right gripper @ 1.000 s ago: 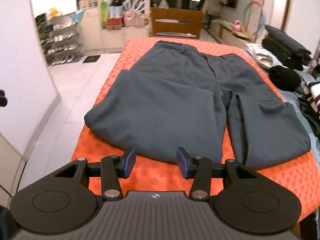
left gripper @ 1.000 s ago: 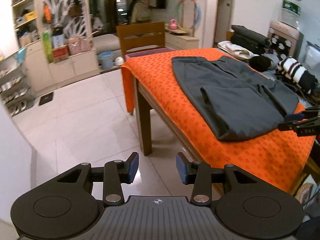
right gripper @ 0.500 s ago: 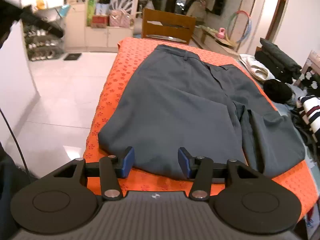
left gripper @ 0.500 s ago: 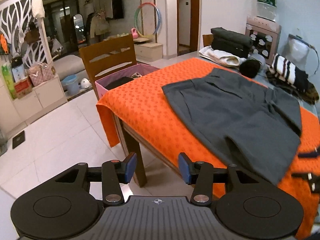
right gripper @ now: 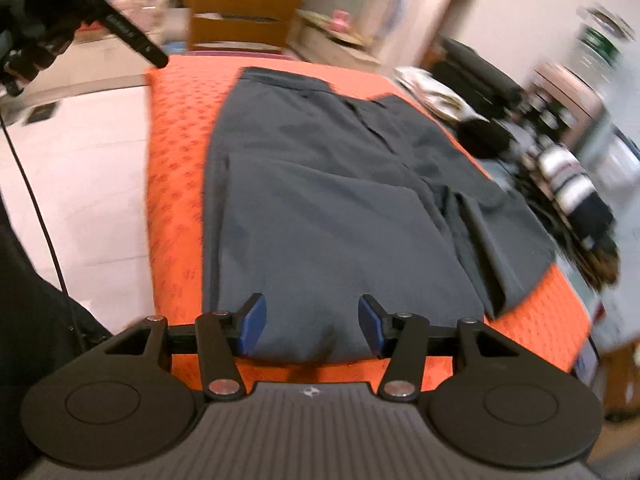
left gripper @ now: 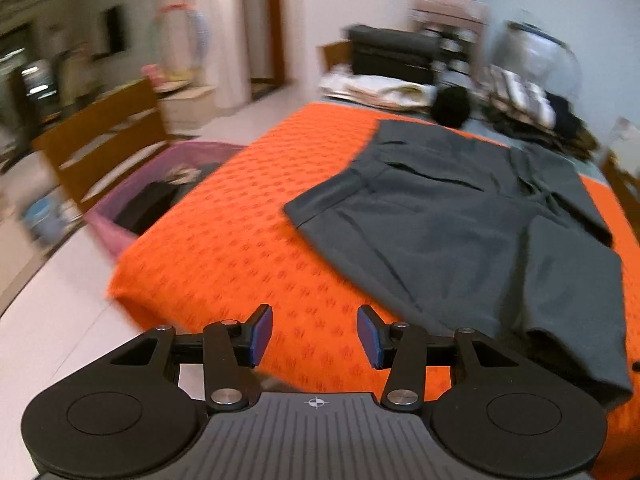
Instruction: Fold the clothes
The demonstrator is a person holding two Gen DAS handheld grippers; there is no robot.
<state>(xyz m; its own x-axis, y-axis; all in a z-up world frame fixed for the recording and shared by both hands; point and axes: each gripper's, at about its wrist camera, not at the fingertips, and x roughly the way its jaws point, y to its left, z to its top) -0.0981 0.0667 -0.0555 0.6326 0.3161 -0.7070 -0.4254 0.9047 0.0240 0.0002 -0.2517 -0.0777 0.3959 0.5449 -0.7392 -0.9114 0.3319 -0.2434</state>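
Grey trousers (left gripper: 460, 216) lie flat on the orange-clothed surface (left gripper: 248, 240), waistband toward its far edge; the left claw (left gripper: 315, 336) gapes empty near the side edge. In the right view, the right claw (right gripper: 311, 330), open, straddles the near fold: pinch both layers squarely.
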